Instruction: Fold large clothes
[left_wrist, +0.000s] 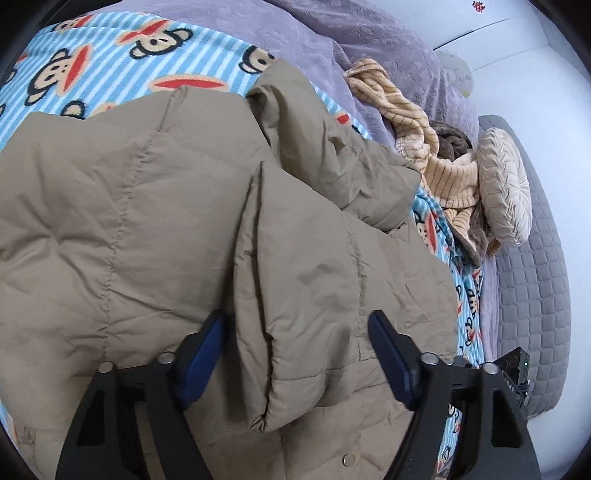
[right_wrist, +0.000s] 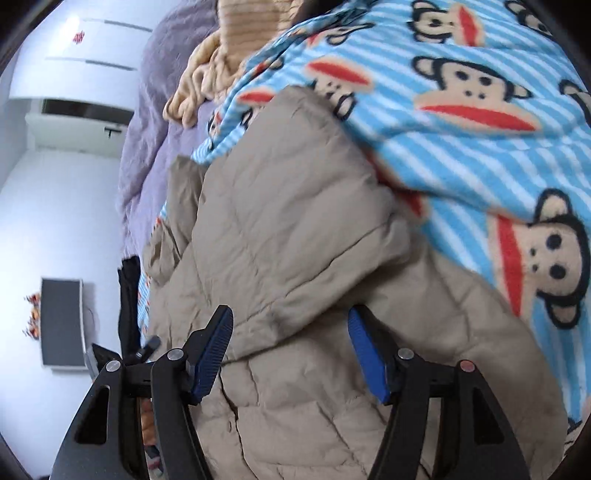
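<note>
**Tan down jacket mid-fold, both hand-held grippers poised open over it**

The quilted tan down jacket (left_wrist: 155, 229) lies spread on the bed, on top of a blue striped monkey-print fleece blanket (left_wrist: 110, 70). One padded panel, probably a sleeve or a front flap, is already laid across the body, its edge running down the middle of the left wrist view; a snap button shows near the hem. The fold looks partly made, not finished: the jacket is still broad and puffy.

The left hand-held gripper (left_wrist: 297, 350) has its jaws spread wide astride that folded panel's edge, gripping nothing. The right hand-held gripper (right_wrist: 290, 343) is likewise wide open over a raised quilted ridge of the jacket (right_wrist: 295, 229), empty.

The next move would seem to call for closing on an edge at each side and carrying it across together. The slippery, air-filled fabric will likely need a deep bite.

Beyond lie a lilac quilt (left_wrist: 332, 40), a crumpled striped beige garment (left_wrist: 436, 162) and a round pleated cushion (left_wrist: 506, 188).
</note>
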